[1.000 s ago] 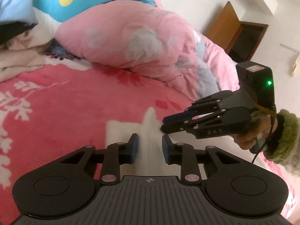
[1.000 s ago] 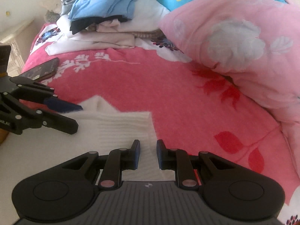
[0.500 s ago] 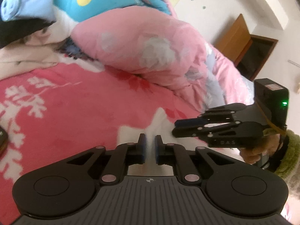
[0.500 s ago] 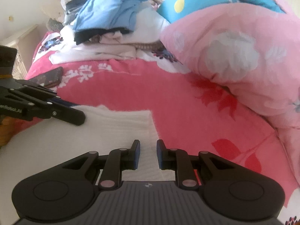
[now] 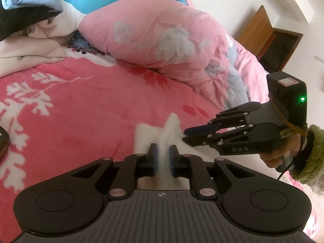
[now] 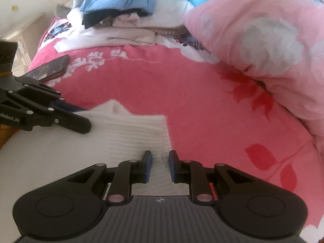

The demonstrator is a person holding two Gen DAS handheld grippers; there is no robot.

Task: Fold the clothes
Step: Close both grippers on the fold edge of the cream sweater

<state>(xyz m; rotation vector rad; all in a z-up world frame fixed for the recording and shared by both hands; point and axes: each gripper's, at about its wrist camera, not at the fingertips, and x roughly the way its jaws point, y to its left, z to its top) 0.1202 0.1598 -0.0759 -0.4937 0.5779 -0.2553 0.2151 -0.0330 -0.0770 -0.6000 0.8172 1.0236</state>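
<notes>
Two grippers work a white knitted garment lying on the pink bed. Left gripper: its jaws, pinching a raised fold of the knit, are easing open. Right gripper: jaws narrowly apart over the garment's edge, cloth between them, grip unclear.

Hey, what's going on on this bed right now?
A person is folding a white knit garment on a pink floral blanket. The left tongs have a raised fold of the knit between their pads and are easing open. The right tongs sit at its ribbed edge, narrowly apart. Unfolded clothes are piled behind.
</notes>
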